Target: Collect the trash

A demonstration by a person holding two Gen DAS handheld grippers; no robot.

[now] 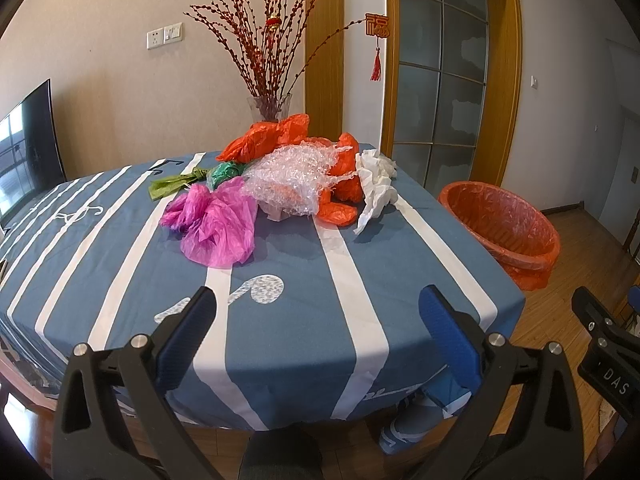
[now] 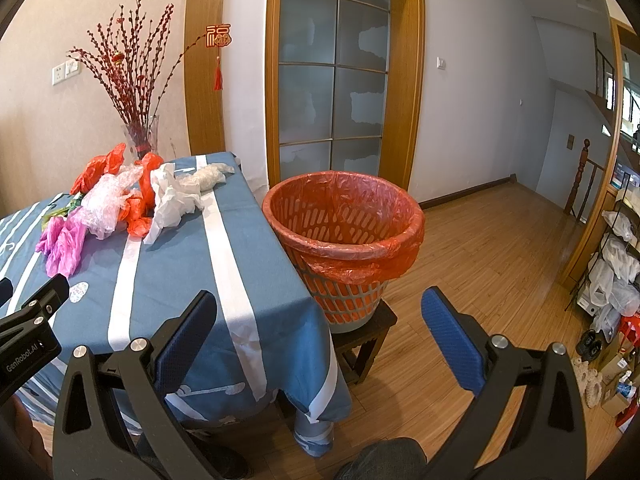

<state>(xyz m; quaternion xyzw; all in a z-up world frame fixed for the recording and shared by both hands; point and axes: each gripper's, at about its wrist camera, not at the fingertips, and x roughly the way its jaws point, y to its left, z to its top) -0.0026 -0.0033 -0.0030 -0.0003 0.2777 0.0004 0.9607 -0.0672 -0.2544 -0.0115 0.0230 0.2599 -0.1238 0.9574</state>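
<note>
A pile of trash lies at the far side of the blue striped table [image 1: 280,320]: a pink plastic bag [image 1: 216,224], clear bubble wrap [image 1: 296,180], orange plastic bags [image 1: 264,136], a green bag [image 1: 224,172] and white crumpled paper [image 1: 374,184]. An orange bin [image 1: 504,228] lined with an orange bag stands right of the table; it also shows in the right wrist view [image 2: 344,232] on a small stool. My left gripper [image 1: 316,320] is open and empty over the table's near edge. My right gripper [image 2: 320,320] is open and empty, in front of the bin.
A glass vase with red branches [image 1: 268,104] stands behind the pile. A wooden-framed glass door [image 2: 332,80] is behind the bin. A TV [image 1: 28,144] is at the left. Shelves with bags [image 2: 616,272] stand at the far right on the wooden floor.
</note>
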